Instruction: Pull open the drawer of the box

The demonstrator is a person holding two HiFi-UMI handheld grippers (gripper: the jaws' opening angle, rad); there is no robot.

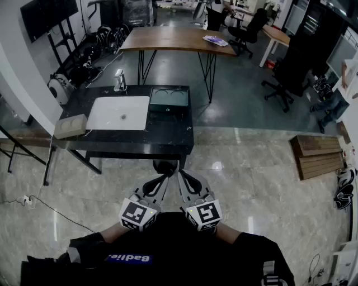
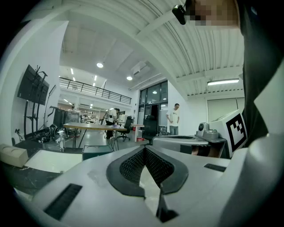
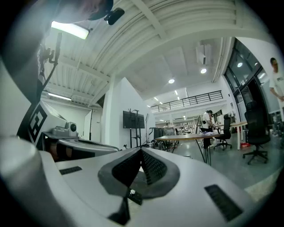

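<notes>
the person is holding the left gripper point(image 1: 161, 181) and the right gripper point(image 1: 184, 177) near the body, both jaws pressed together, gripping nothing. the box point(image 1: 168, 103) is sitting on the black table point(image 1: 140, 139), just beside a white tray point(image 1: 118, 113), well apart from both grippers.

box point(image 1: 168, 106) drawer: too small to tell | person point(image 1: 333, 100): cut by right edge

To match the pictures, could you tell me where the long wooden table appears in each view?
Head view: wooden table, top centre.
Left gripper view: left of centre, mid-height.
Right gripper view: right of centre, mid-height.
Shared landmark: the black screen on a stand, left of the table in every view.
</notes>
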